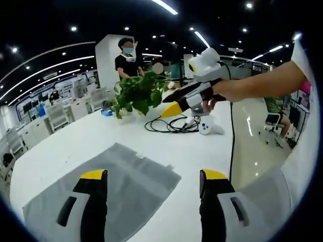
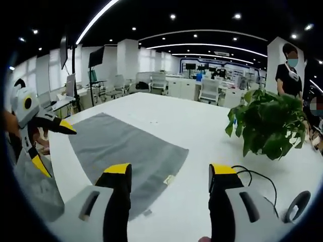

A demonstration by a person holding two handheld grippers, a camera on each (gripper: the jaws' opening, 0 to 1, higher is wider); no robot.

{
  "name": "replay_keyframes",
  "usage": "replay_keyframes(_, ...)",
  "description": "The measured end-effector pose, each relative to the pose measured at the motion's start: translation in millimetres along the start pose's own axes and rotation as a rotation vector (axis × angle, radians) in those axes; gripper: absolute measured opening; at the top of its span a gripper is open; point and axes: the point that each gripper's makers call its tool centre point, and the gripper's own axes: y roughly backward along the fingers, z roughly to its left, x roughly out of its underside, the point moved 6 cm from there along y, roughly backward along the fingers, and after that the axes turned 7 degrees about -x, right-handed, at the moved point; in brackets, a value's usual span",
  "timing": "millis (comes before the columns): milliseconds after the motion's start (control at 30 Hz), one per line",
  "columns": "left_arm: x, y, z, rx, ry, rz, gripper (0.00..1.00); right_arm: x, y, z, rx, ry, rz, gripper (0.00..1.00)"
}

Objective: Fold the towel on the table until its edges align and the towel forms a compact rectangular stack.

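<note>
Grey towel (image 1: 113, 189) lying flat and unfolded on white table (image 1: 75, 136), one corner pointing toward the table's middle, a small label at one edge. In the left gripper view, left gripper (image 1: 154, 176) hovering above the towel's near part, jaws wide apart with yellow tips, nothing between them; left jaw over the cloth, right jaw over bare tabletop just beside the towel's edge. Farther off in that view, right gripper (image 1: 174, 107) held in a hand (image 1: 229, 91) above the table, well clear of the towel, yellow-tipped jaws looking close together from this side. In the right gripper view, right gripper (image 2: 170, 174) seen along its own jaws, spread wide and empty, above the table with the towel (image 2: 123, 151) below and to the left; label (image 2: 169, 179) lying between the jaws' line of sight. Left gripper (image 2: 48, 143) at that view's left edge, jaws parted, near the towel's far edge, grasping nothing. Potted plant (image 1: 136, 93) standing on the table well apart from the towel, black cable (image 1: 171, 123) coiled beside it with a small white device (image 1: 206, 126) touching the coil. Person (image 1: 128, 58) standing behind the plant. Office desks and chairs in the background under ceiling strip lights.
</note>
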Motion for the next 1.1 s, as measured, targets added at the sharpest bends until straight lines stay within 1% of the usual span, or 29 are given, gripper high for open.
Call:
replay_keyframes(67,1.1,-6.7,-4.1,0.020,-0.012,0.013,0.73,2.1,-4.4,-3.9,0.003,-0.008,0.008,0.60)
replay_keyframes(133,1.8,-14.4,-8.3,0.039,-0.035,0.029,0.71,5.8,-13.8,-12.7,0.001,-0.015,0.019,0.58)
replay_keyframes(200,0.5,-21.8,-12.2,0.059,-0.062,0.029,0.69,7.9,-22.0,-17.5,-0.002,-0.017,0.029,0.57)
replay_keyframes(267,0.0,-28.7,-14.5,0.073,-0.060,0.030,0.68,9.5,-29.1,-22.2,-0.004,-0.021,0.036,0.56)
replay_keyframes(300,1.0,-32.8,-15.7,0.085,-0.053,0.042,0.67,10.2,-33.9,-25.8,-0.004,-0.026,0.038,0.56)
replay_keyframes(333,1.3,-34.1,-15.9,0.087,-0.052,0.042,0.67,10.4,-35.4,-26.5,-0.005,-0.028,0.040,0.56)
replay_keyframes(400,3.0,-41.1,-16.2,0.092,-0.052,0.043,0.66,12.0,-46.8,-34.6,-0.010,-0.048,0.043,0.55)
replay_keyframes(533,5.6,-53.3,-15.6,0.099,-0.036,0.052,0.62,12.7,-61.2,-44.0,-0.010,-0.058,0.051,0.54)
replay_keyframes(633,8.5,-65.5,-18.3,0.113,-0.046,0.063,0.60,12.6,-71.8,-49.5,-0.011,-0.065,0.053,0.54)
replay_keyframes(767,13.4,-76.3,-21.9,0.125,-0.053,0.078,0.57,14.9,-87.1,-56.5,-0.009,-0.089,0.056,0.53)
replay_keyframes(833,18.0,-83.1,-25.5,0.136,-0.067,0.092,0.55,16.2,-94.6,-58.7,-0.009,-0.099,0.060,0.53)
replay_keyframes(967,24.2,-92.2,-29.3,0.143,-0.067,0.109,0.55,20.1,-109.4,-62.4,-0.015,-0.121,0.070,0.53)
replay_keyframes(1100,29.9,-99.3,-31.1,0.161,-0.063,0.129,0.52,26.4,-125.0,-66.0,-0.015,-0.143,0.086,0.51)
